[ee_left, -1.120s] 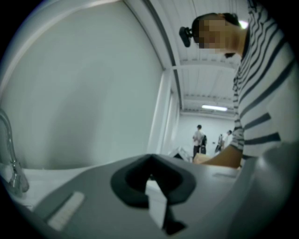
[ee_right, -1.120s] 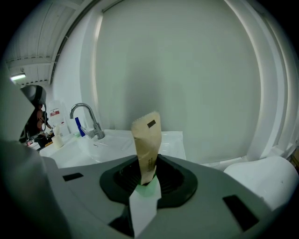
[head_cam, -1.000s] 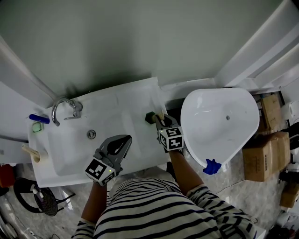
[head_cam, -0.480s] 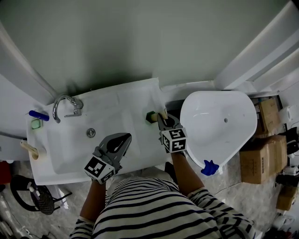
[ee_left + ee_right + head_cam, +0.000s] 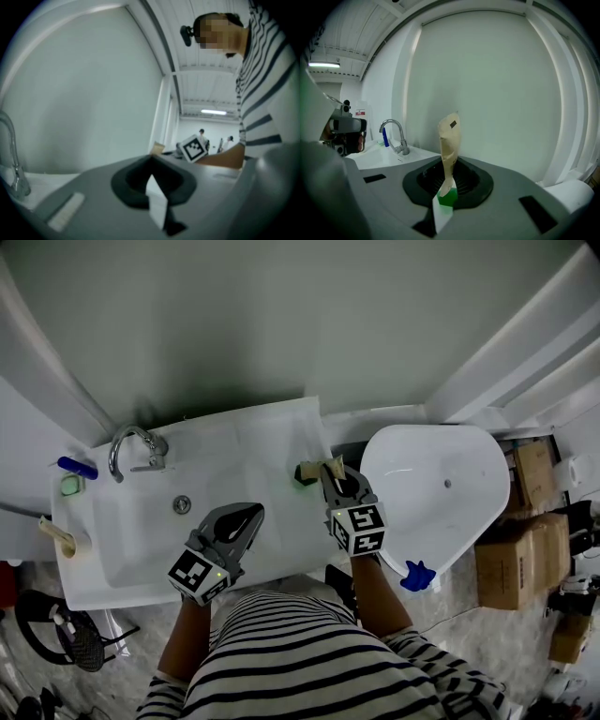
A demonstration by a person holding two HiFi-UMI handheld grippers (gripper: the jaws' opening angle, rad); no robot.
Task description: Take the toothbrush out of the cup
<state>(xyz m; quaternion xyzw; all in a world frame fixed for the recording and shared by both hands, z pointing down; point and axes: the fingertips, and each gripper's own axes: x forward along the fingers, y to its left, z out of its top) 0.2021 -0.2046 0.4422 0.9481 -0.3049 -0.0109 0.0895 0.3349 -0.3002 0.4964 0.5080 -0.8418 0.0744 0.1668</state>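
A small dark green cup (image 5: 304, 473) stands at the right end of the white sink counter (image 5: 272, 442). My right gripper (image 5: 335, 478) is just right of the cup and above it, shut on the toothbrush (image 5: 334, 465), a long piece in a beige paper sleeve. In the right gripper view the toothbrush (image 5: 449, 138) stands upright between the jaws of the right gripper (image 5: 449, 165), with a green bit at its foot. These jaws have just been closing on it. My left gripper (image 5: 247, 518) hovers over the counter's front, shut and empty; in its own view the left gripper (image 5: 152, 164) holds nothing.
A chrome faucet (image 5: 131, 449) and the basin with its drain (image 5: 182, 505) lie at the left. A blue item (image 5: 77, 468) and a green one (image 5: 72, 487) sit at the far left corner. A white bowl-shaped fixture (image 5: 441, 493) stands right of the counter, with cardboard boxes (image 5: 511, 559) beyond.
My right gripper has risen with the toothbrush, lifting it up from the cup. The left gripper has stayed where it was.
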